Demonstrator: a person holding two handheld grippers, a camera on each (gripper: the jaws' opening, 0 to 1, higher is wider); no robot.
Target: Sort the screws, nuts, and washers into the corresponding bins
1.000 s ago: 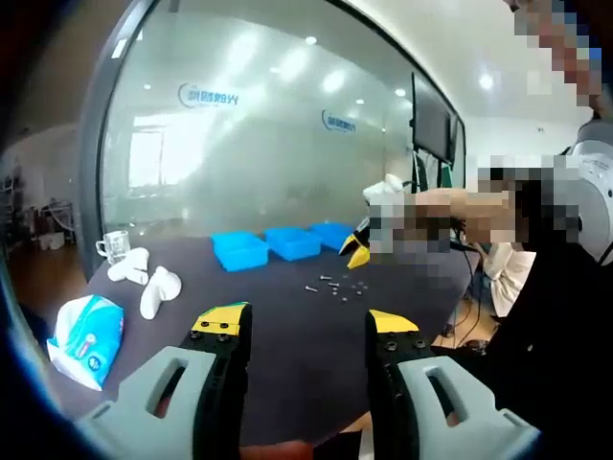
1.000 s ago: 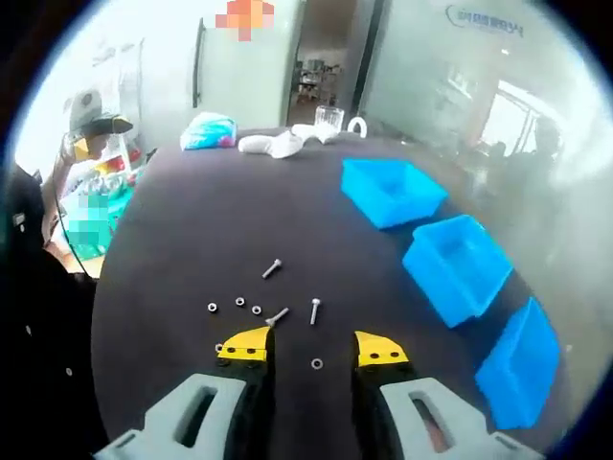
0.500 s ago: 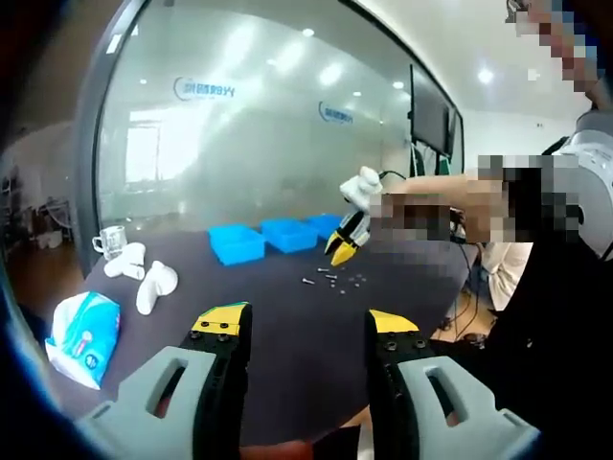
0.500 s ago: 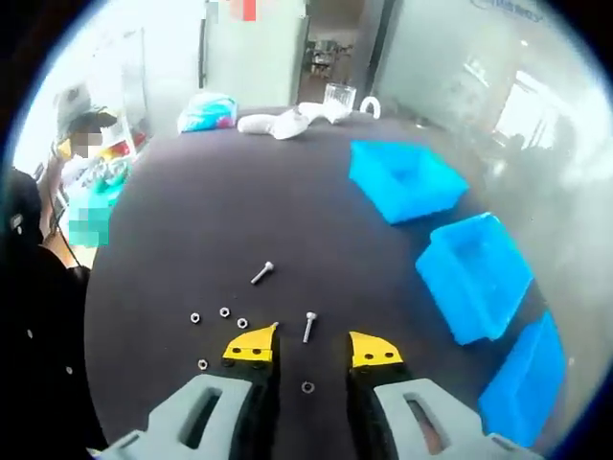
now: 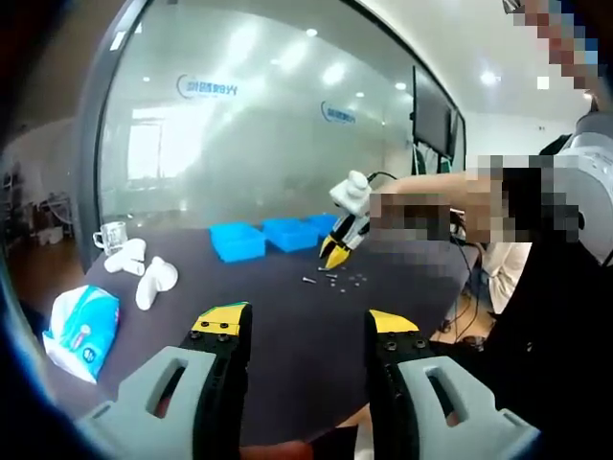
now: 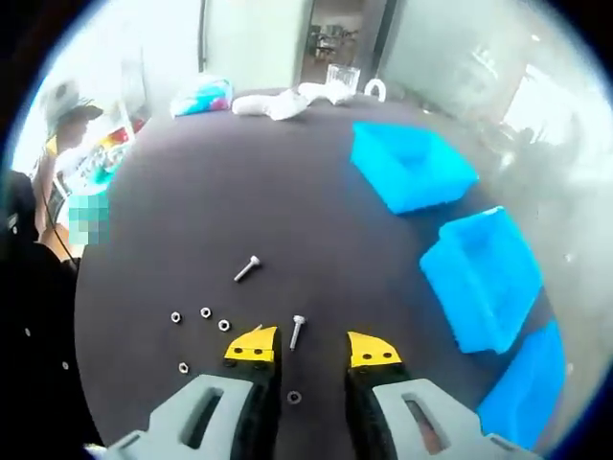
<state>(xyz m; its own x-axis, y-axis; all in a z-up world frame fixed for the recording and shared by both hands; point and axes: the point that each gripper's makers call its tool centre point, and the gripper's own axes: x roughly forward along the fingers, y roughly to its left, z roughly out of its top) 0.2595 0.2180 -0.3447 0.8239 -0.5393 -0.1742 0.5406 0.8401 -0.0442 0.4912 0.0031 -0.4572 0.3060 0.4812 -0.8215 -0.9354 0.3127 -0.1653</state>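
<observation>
Since a second ago we have brought our right gripper (image 6: 308, 347) lower over the dark round table (image 6: 192, 220), so one screw (image 6: 296, 331) now lies just ahead of its parted yellow tips and a washer (image 6: 293, 396) sits between the two jaws; nothing is held. In the left gripper view that same right gripper (image 5: 337, 254) has dropped from beside the bins to hang just above the scattered hardware (image 5: 335, 280). Our left gripper (image 5: 305, 328) stands wide apart and empty over the near edge of the table, much as it did before.

Beside the screw, toward the table's middle, lies a second screw (image 6: 247, 268), and near it a loose cluster of nuts (image 6: 204, 314). Three blue bins (image 6: 479, 273) line one side of the table, well apart from the hardware. At the far end from the screws rest a blue tissue pack (image 5: 81, 331), white controllers (image 5: 144, 273) and a glass cup (image 5: 110, 237). Behind the table runs a frosted glass wall (image 5: 249, 144) bearing a logo, with a dark monitor (image 5: 433, 120) beside it
</observation>
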